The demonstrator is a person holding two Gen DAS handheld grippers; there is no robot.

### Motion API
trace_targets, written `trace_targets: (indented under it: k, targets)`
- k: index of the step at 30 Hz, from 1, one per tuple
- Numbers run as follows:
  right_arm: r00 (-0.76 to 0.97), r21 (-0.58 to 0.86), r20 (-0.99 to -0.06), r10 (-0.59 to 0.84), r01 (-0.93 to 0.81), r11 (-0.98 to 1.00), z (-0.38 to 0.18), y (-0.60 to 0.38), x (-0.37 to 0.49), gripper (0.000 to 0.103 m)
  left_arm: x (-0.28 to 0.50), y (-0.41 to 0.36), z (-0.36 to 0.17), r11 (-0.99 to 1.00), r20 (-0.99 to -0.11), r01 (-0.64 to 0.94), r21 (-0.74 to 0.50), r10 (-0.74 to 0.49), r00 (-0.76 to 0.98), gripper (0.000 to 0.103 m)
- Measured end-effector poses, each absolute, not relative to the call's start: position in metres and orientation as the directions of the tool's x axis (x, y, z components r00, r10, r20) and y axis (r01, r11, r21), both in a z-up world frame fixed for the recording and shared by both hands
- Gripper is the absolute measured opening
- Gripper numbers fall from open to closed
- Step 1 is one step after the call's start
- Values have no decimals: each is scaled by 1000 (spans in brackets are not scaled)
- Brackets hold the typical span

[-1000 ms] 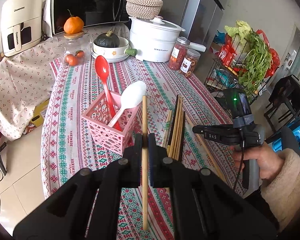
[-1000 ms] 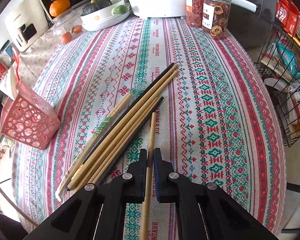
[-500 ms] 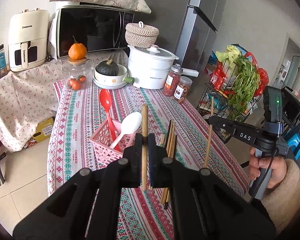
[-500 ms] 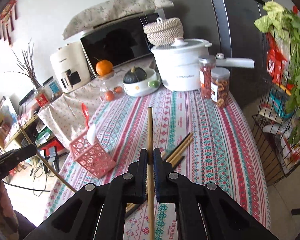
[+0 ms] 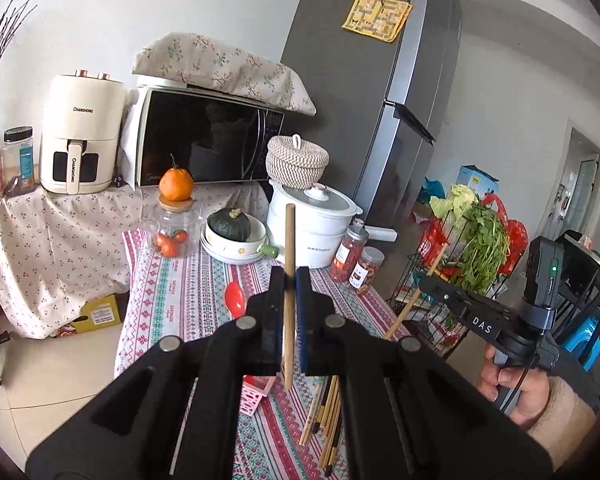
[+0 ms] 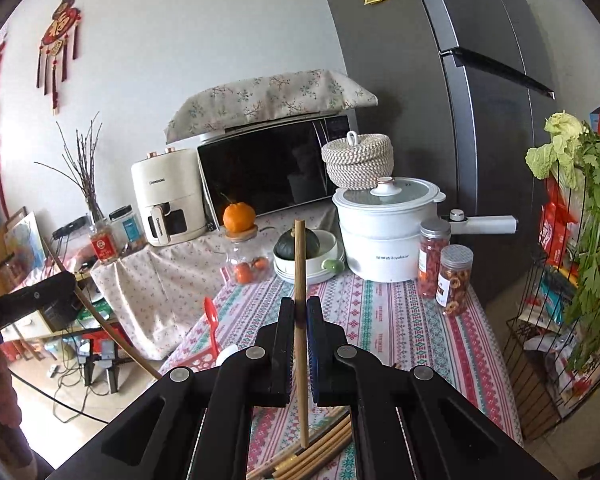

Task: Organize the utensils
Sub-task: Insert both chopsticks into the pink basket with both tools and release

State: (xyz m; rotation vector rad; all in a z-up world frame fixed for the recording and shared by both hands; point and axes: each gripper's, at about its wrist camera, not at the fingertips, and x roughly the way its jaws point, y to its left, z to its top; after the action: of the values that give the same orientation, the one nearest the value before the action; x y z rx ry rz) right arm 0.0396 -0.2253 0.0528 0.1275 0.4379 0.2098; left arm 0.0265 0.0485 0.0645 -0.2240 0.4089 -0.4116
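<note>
At the lower centre of both wrist views you see the table (image 6: 404,320), covered with a striped patterned cloth, with the grey refrigerator (image 5: 360,92) filling the upper right behind it. On the table, at the bottom centre of the left wrist view, lies the loose bundle of chopsticks (image 5: 328,404), below and slightly right of your left gripper's tips; in the right wrist view the same bundle shows at the bottom edge, directly beneath your right gripper. The pink utensil basket (image 5: 256,390) sits just left of the bundle, largely hidden by the left gripper body, with the red spoon (image 5: 235,304) standing up from behind that body. Your left gripper (image 5: 290,280) has its jaws pressed together on a single wooden chopstick (image 5: 289,240), which stands nearly upright between the pads and extends above and below them. Your right gripper (image 6: 300,312) likewise pinches a second chopstick (image 6: 299,256), held upright at frame centre, well above the table.
</note>
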Motion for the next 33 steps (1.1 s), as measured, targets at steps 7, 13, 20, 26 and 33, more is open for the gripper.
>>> trace_targets:
  k: [7, 13, 20, 26, 33]
  targets:
    - [885, 224, -384, 265, -189, 956, 62, -226, 46, 6, 38, 64, 69, 914, -303, 287, -286, -371, 878, 6]
    - [881, 238, -377, 286, -206, 949, 63, -217, 54, 6, 77, 57, 39, 933, -433, 253, -255, -345, 833, 6]
    - [877, 255, -364, 313, -229, 939, 64, -206, 57, 6, 101, 52, 7, 939, -557, 217, -267, -334, 760, 6]
    - [872, 303, -338, 353, -254, 919, 69, -203, 59, 6, 116, 49, -7, 948, -592, 179, -263, -305, 746, 15]
    - [869, 334, -298, 396, -293, 896, 75, -196, 57, 6, 105, 56, -1, 943, -588, 149, -297, -304, 749, 59]
